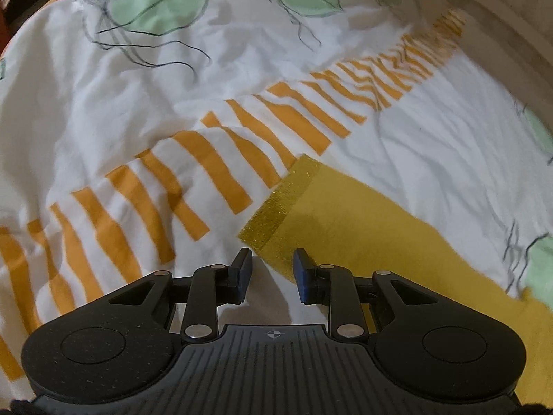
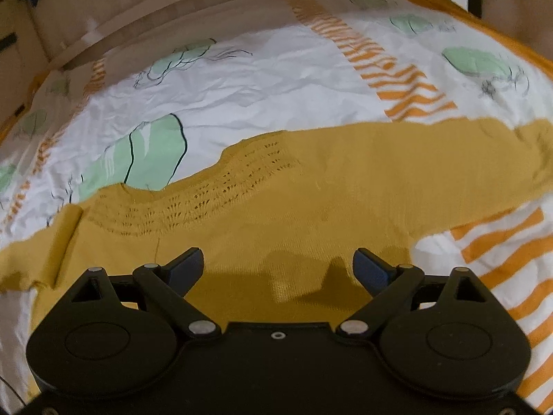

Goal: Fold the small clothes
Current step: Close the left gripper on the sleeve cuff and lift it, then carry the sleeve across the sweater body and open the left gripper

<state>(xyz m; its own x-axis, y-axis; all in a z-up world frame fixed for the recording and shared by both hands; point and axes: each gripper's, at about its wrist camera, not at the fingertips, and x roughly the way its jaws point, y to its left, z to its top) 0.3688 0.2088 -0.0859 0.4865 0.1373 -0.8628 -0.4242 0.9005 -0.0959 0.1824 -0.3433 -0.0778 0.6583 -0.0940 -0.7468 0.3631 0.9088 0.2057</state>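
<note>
A mustard-yellow knitted sweater point(image 2: 311, 186) lies spread flat on the bed, its lace-knit yoke toward the left of the right wrist view. One sleeve with a ribbed cuff point(image 1: 276, 204) reaches into the left wrist view. My left gripper point(image 1: 272, 269) is open and empty, just short of the cuff's near corner. My right gripper point(image 2: 278, 269) is wide open and empty, low over the sweater's body.
The bed is covered by a white duvet point(image 1: 138, 97) with orange stripes and green leaf prints. A wooden bed frame point(image 2: 172, 10) curves along the far side. Cardboard-coloured boxes point(image 2: 20, 41) stand beyond it.
</note>
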